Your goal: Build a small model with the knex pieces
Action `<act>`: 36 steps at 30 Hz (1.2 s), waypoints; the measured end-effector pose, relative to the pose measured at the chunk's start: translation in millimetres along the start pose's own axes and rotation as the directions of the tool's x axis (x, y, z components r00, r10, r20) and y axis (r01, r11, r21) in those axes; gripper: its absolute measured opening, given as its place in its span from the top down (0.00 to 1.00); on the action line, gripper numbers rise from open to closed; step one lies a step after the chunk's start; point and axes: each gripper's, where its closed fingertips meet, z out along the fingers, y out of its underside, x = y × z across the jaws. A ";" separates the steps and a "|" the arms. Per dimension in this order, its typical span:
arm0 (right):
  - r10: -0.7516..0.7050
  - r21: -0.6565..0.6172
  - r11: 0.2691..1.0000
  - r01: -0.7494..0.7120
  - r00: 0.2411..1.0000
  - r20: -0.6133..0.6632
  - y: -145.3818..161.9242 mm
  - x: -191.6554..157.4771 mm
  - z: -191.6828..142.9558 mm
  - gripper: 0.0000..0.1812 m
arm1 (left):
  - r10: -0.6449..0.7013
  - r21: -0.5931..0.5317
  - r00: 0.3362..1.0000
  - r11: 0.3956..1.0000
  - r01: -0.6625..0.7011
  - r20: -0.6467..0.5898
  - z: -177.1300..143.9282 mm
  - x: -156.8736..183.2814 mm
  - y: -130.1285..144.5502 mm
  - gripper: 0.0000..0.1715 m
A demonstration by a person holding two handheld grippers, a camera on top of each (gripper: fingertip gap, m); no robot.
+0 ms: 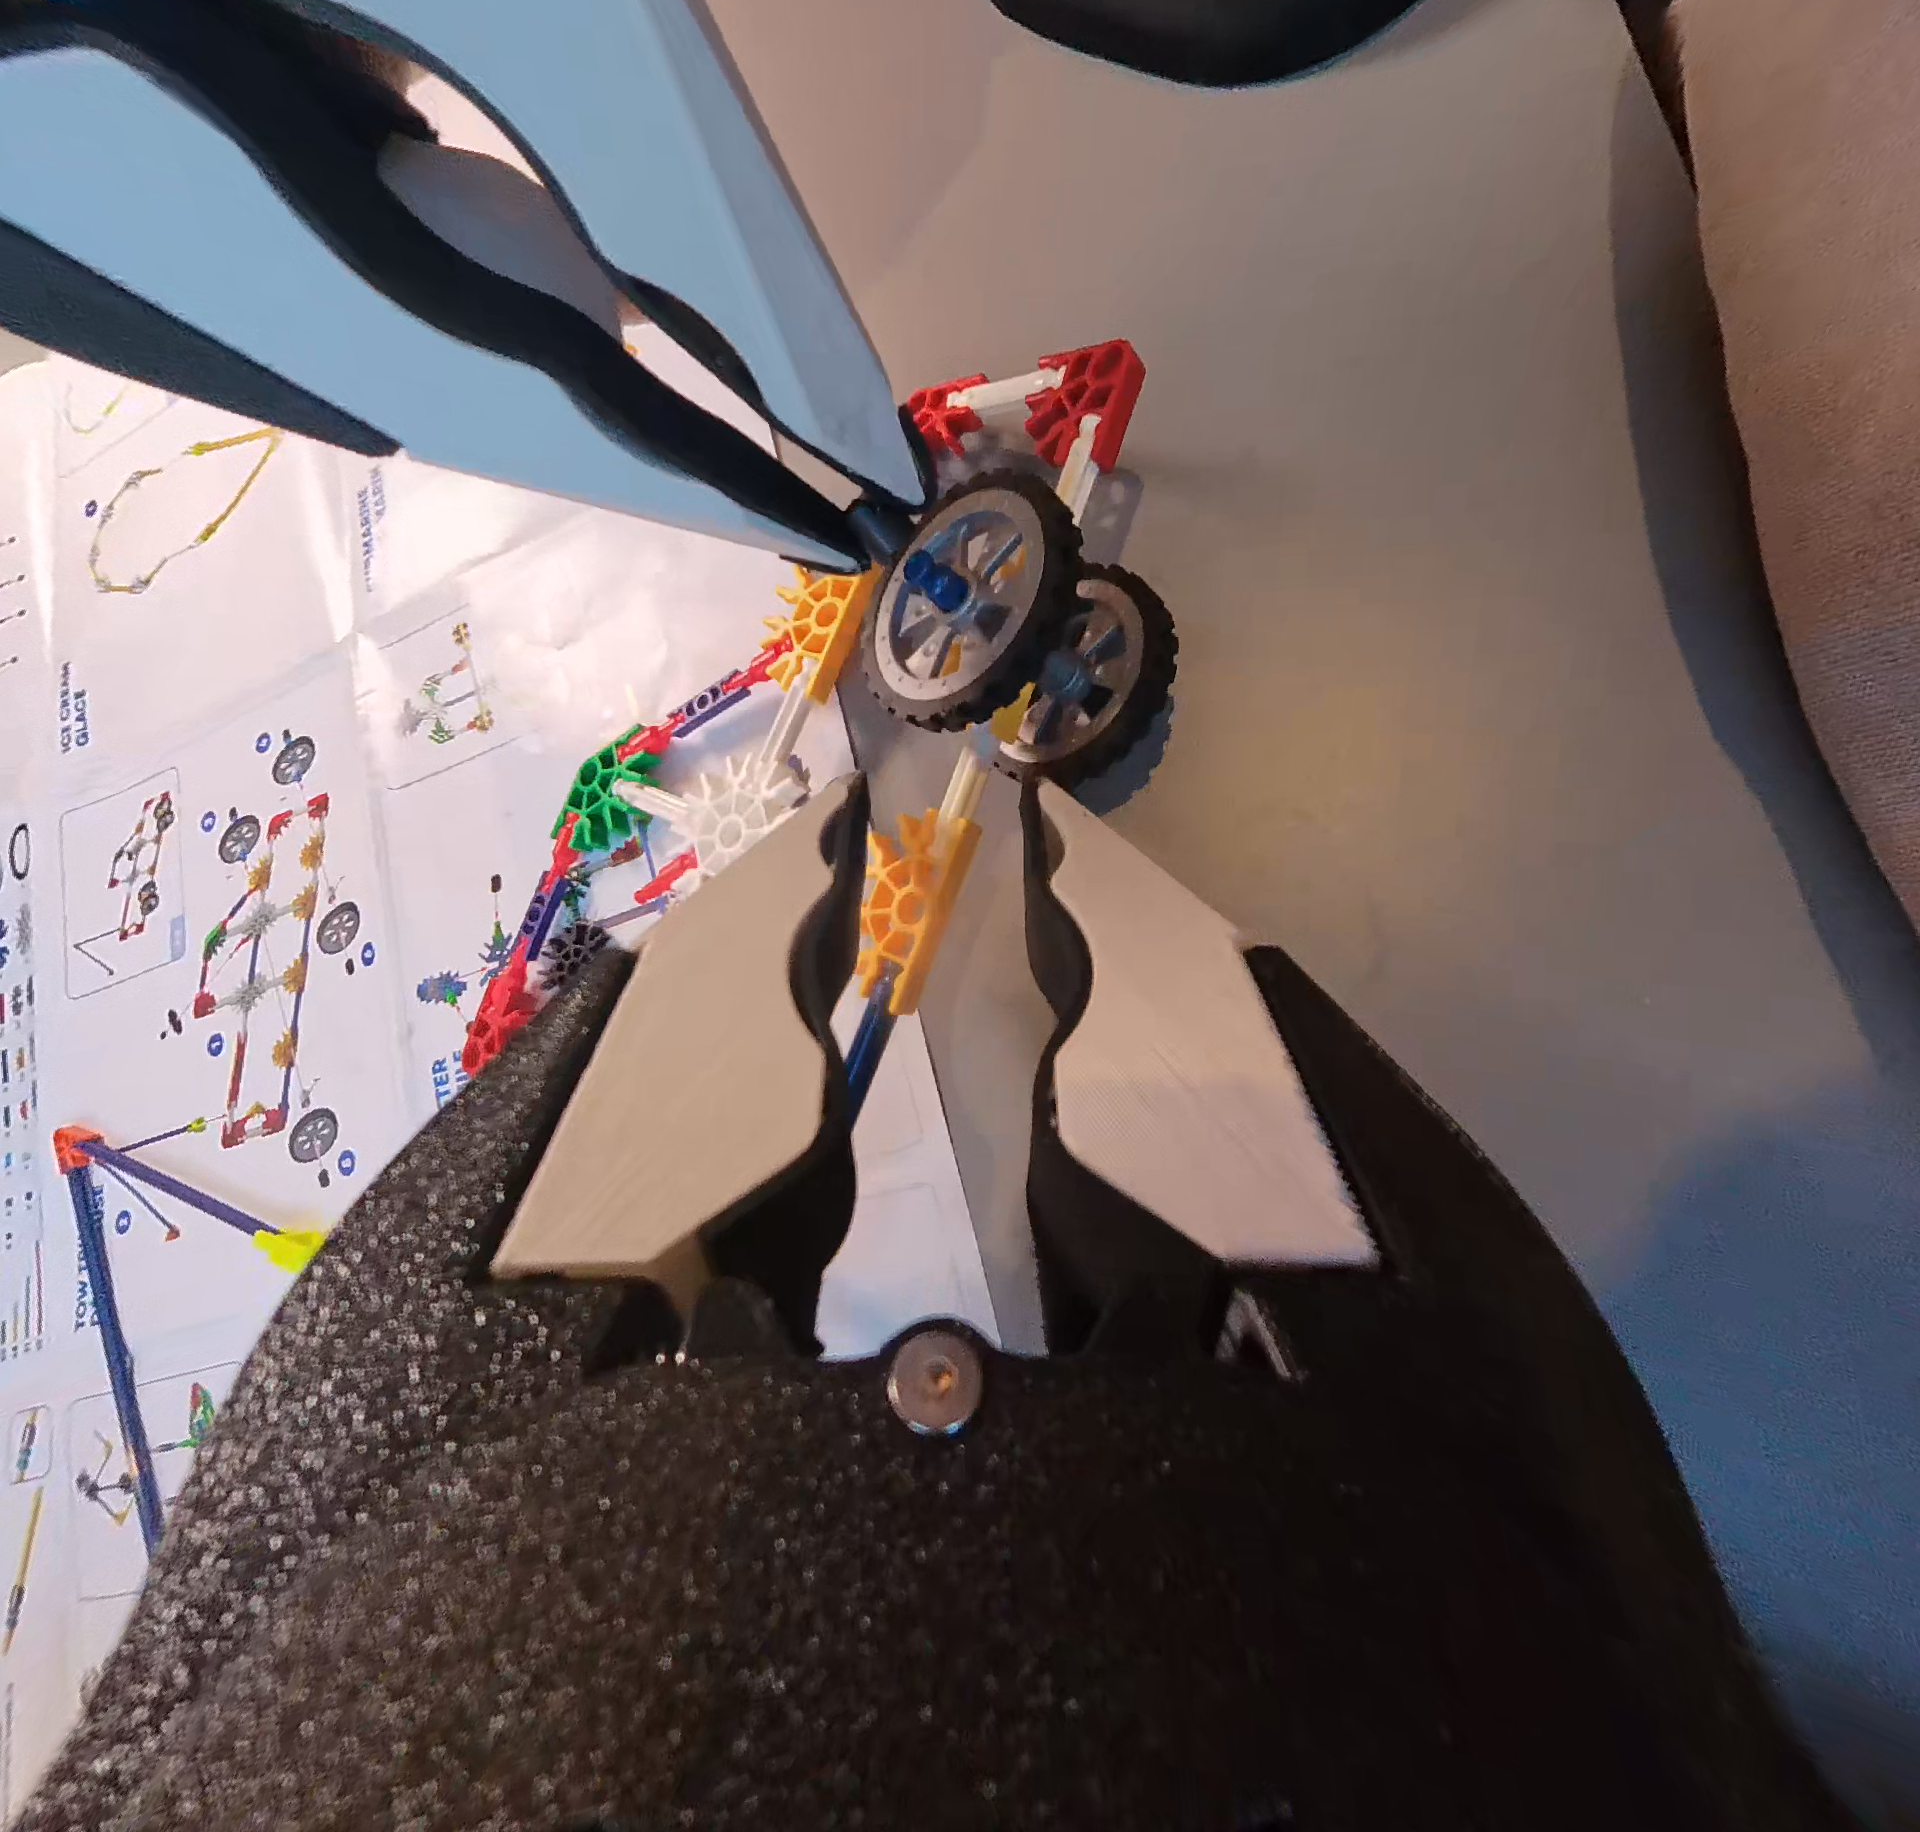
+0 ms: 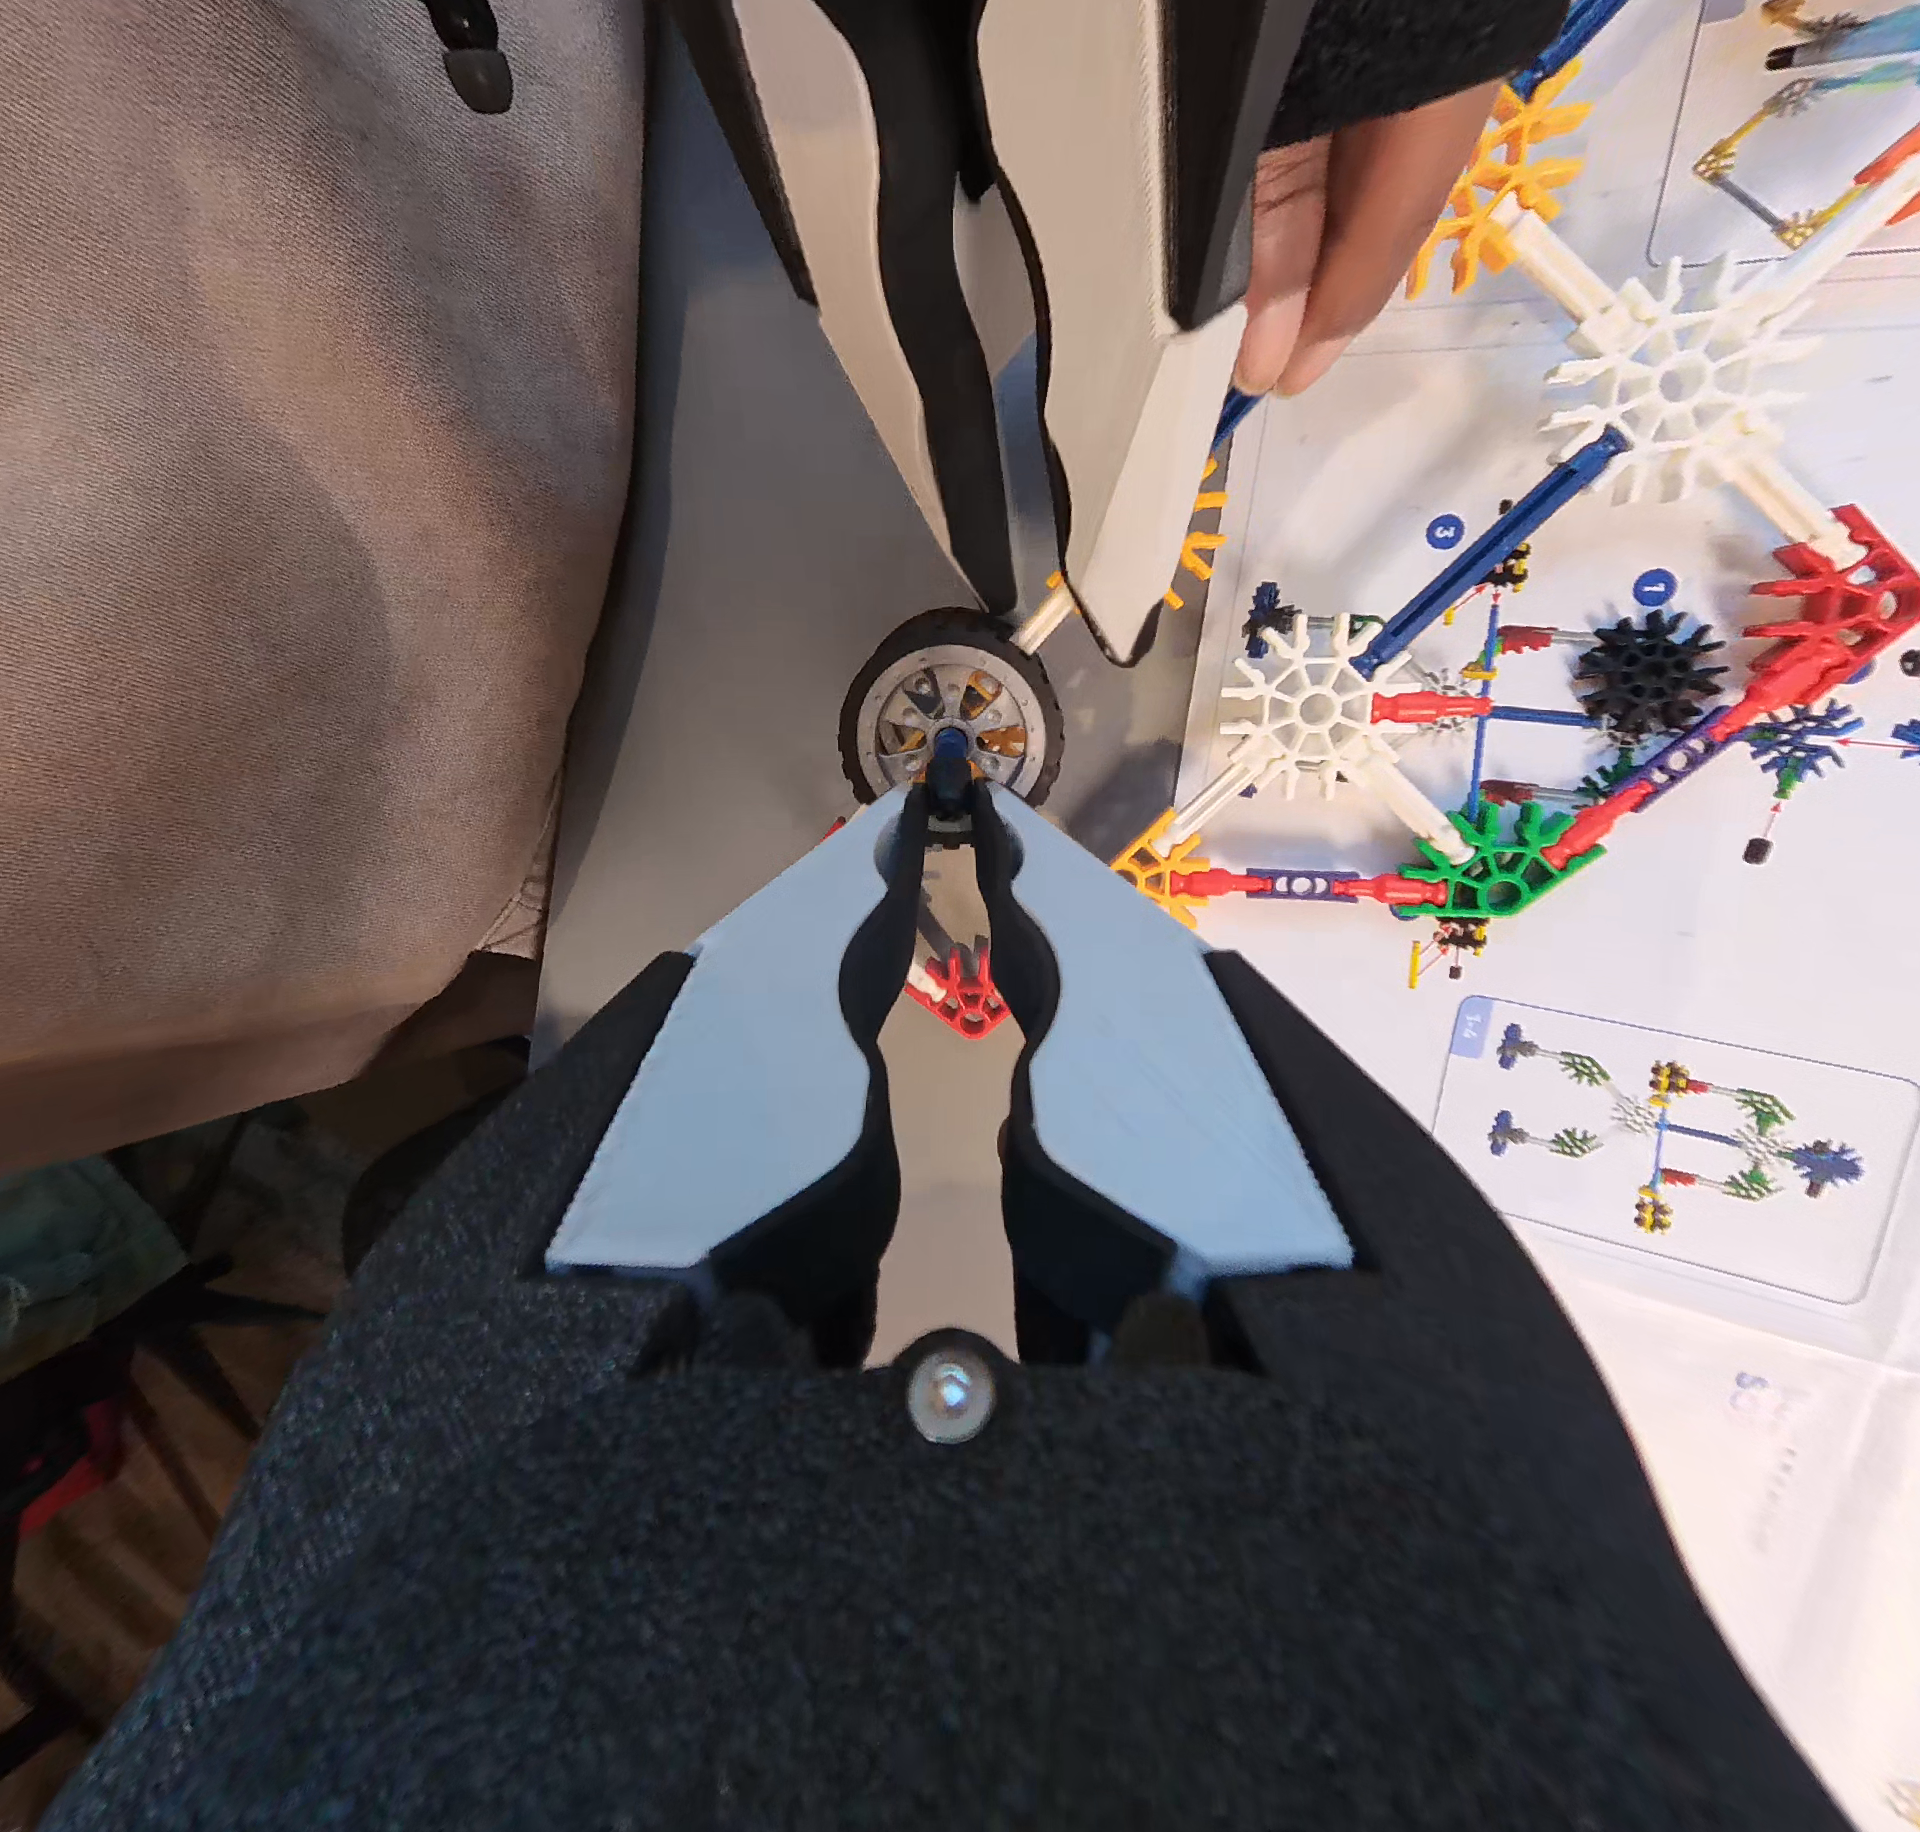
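Over a grey table (image 1: 1351, 328), right gripper (image 2: 948, 795) fingers pinch a black cap (image 1: 876, 532); left gripper (image 1: 940, 795) fingers straddle a yellow connector (image 1: 914, 899).

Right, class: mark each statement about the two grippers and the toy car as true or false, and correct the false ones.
1. The right gripper pinches a small black cap at the hub of a wheel. True.
2. The left gripper holds a green connector. False: its fingers straddle a yellow connector.
3. The model lies partly on a printed instruction sheet. True.
4. The wheels have red tyres. False: the tyres are black.
5. A person's hand shows beside the left gripper. True.
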 end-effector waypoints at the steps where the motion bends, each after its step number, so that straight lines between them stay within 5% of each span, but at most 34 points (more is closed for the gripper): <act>1: 0.000 0.004 1.000 0.000 1.000 0.003 -0.6 0.1 0.3 0.96 | 0.009 -0.011 1.000 1.000 -0.009 0.003 2.8 0.5 2.3 0.86; 10: 0.003 0.007 1.000 -0.003 1.000 0.012 -1.4 0.2 2.3 0.97 | 0.171 -0.049 0.972 0.985 -0.165 0.163 12.4 -7.7 3.6 0.93; 20: -0.025 -0.180 0.984 0.012 0.997 -0.070 12.1 6.4 -0.6 0.97 | 0.340 -0.125 0.863 0.940 -0.316 0.374 19.8 -23.2 -3.9 0.96; 27: 0.026 -0.143 0.989 -0.033 0.998 -0.049 14.6 0.3 7.7 0.97 | 0.356 -0.126 0.878 0.935 -0.333 0.321 22.2 -13.5 -3.2 0.96; 33: -0.016 -0.157 0.988 0.005 0.997 -0.069 11.9 -4.4 10.7 0.97 | 0.125 0.077 0.982 0.988 -0.137 0.144 0.1 4.4 -14.2 0.85; 36: -0.021 -0.163 0.987 0.007 0.996 -0.084 11.6 -4.2 10.7 0.96 | 0.083 0.107 0.992 0.990 -0.093 0.096 -2.1 15.8 -16.8 0.90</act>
